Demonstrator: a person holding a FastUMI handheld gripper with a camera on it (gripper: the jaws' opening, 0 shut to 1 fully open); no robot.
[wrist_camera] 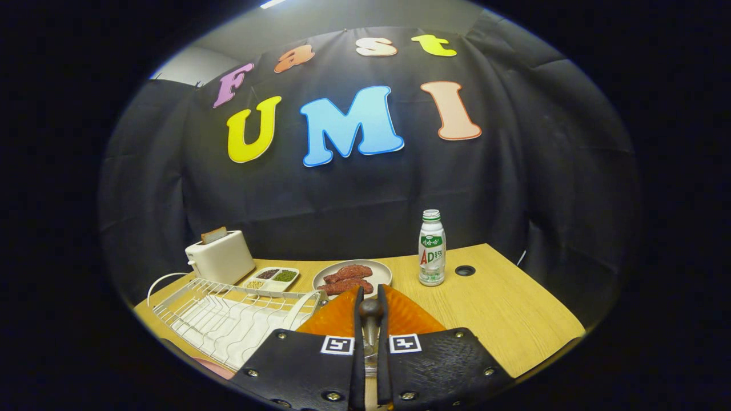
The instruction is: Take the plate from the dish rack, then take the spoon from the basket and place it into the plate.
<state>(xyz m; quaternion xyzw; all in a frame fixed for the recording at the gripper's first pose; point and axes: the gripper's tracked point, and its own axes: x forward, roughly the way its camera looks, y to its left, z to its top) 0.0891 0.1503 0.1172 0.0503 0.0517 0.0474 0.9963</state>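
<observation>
Gripper view: gripper (370,311) fingers clamp a spoon (370,313) above the wooden table (502,308).

The spoon (370,313) has a dark rounded handle end that stands up between the two fingers of the gripper (370,297), which are closed against it on both sides. The orange plate (408,317) lies flat on the tabletop directly under and just ahead of the fingers, showing on either side of them. The white wire dish rack (228,319) sits to the gripper's left, touching the plate's edge.
</observation>
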